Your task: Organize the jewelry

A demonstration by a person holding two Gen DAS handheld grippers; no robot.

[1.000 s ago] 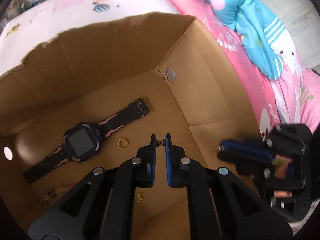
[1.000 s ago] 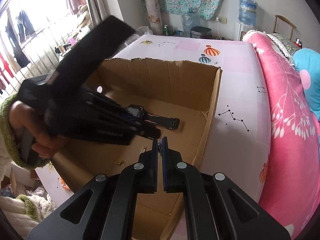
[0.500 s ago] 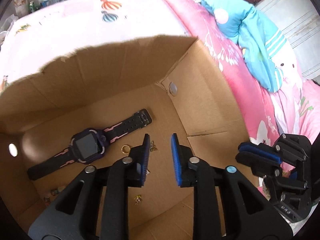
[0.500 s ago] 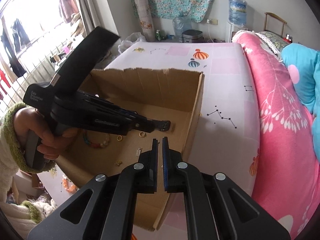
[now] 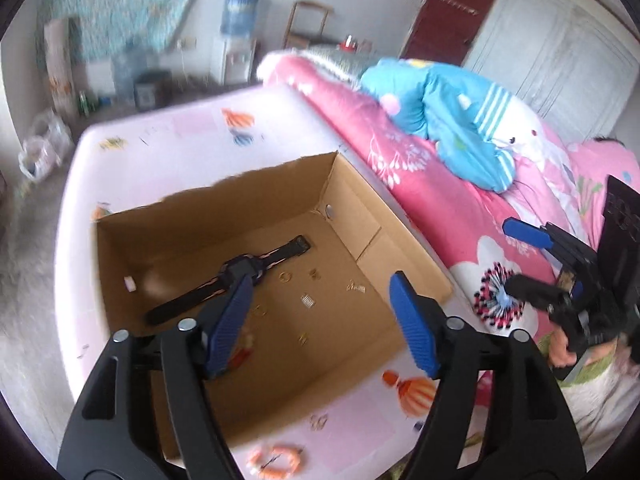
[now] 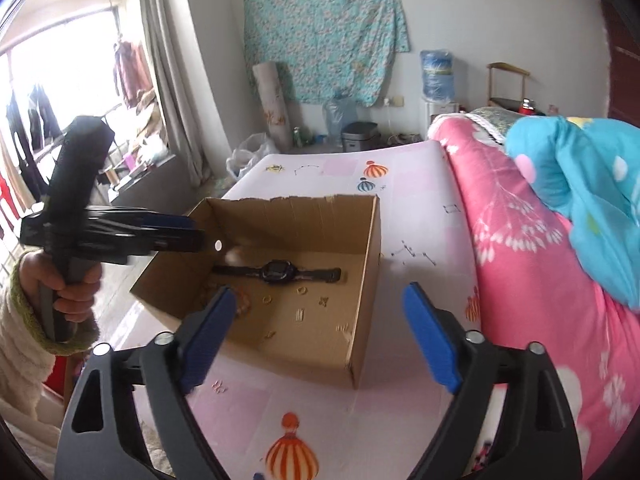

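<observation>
An open cardboard box (image 5: 404, 248) (image 6: 366, 264) sits on a pink sheet. Inside lie a black and pink smartwatch (image 5: 240, 270) (image 6: 278, 271), gold rings (image 5: 285, 277) (image 6: 301, 290), and several small gold and silver pieces (image 5: 308, 301) (image 6: 299, 314). My left gripper (image 5: 320, 320) is open and empty, held above the box's near side. My right gripper (image 6: 316, 328) is open and empty, above the box's near edge. A beaded bracelet (image 5: 276, 456) and a small gold piece (image 5: 319, 421) (image 6: 219, 387) lie on the sheet outside the box.
A pink quilt (image 5: 440, 200) (image 6: 520, 272) with a blue plush toy (image 5: 448, 116) (image 6: 580, 184) lies to the right. The right gripper shows in the left wrist view (image 5: 560, 272); the left gripper shows in the right wrist view (image 6: 120, 236). Room clutter stands at the back.
Both grippers have opened wide and pulled back and up away from the box. The small pieces they held now lie in the box.
</observation>
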